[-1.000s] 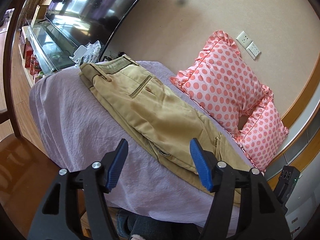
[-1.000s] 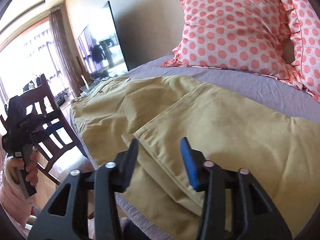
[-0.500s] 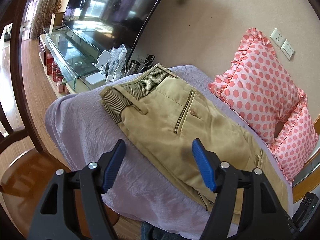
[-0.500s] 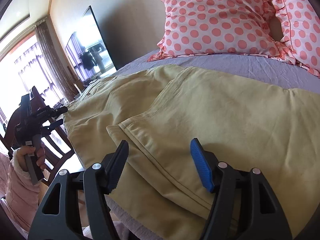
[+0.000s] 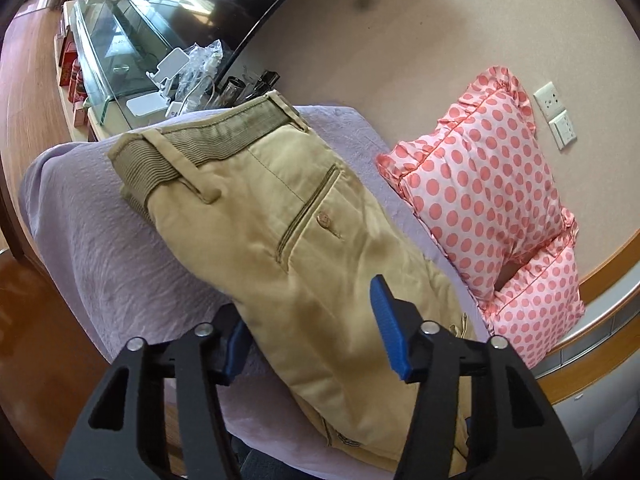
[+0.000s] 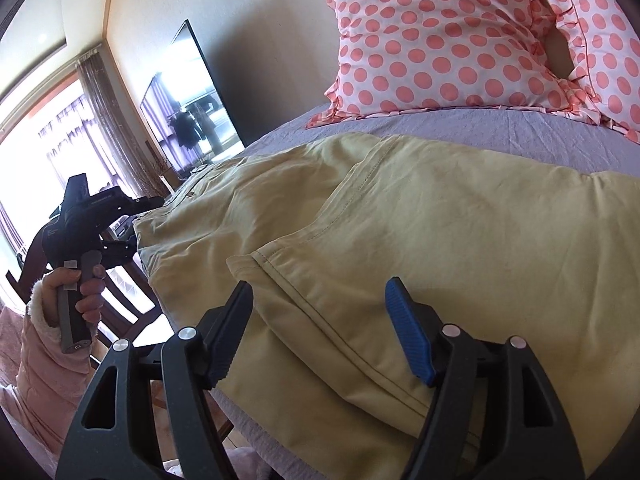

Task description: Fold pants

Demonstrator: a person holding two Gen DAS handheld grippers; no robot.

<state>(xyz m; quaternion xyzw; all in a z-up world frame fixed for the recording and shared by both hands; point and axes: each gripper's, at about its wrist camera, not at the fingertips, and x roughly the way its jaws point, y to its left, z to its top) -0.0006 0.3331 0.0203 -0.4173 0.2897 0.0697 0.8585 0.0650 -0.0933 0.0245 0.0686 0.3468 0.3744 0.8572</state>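
Khaki pants (image 5: 288, 216) lie folded lengthwise on a lilac bedsheet (image 5: 100, 240), waistband toward the TV end, back pocket up. My left gripper (image 5: 308, 340) is open and straddles the pants' near edge below the seat; its left finger is partly under the cloth edge. In the right wrist view the pants (image 6: 420, 232) spread across the bed with a leg hem near the front. My right gripper (image 6: 324, 332) is open over that hem. The left gripper (image 6: 100, 216) shows there at the pants' far end, held by a hand.
Two pink polka-dot pillows (image 5: 492, 200) lean on the wall behind the pants. A TV (image 6: 188, 104) and a glass stand (image 5: 108, 48) with clutter stand beyond the bed's end. A wooden chair (image 6: 132, 304) stands beside the bed.
My left gripper has moved in from off the bed edge onto the pants near the seat. My right gripper has opened wider and come closer to the leg hem.
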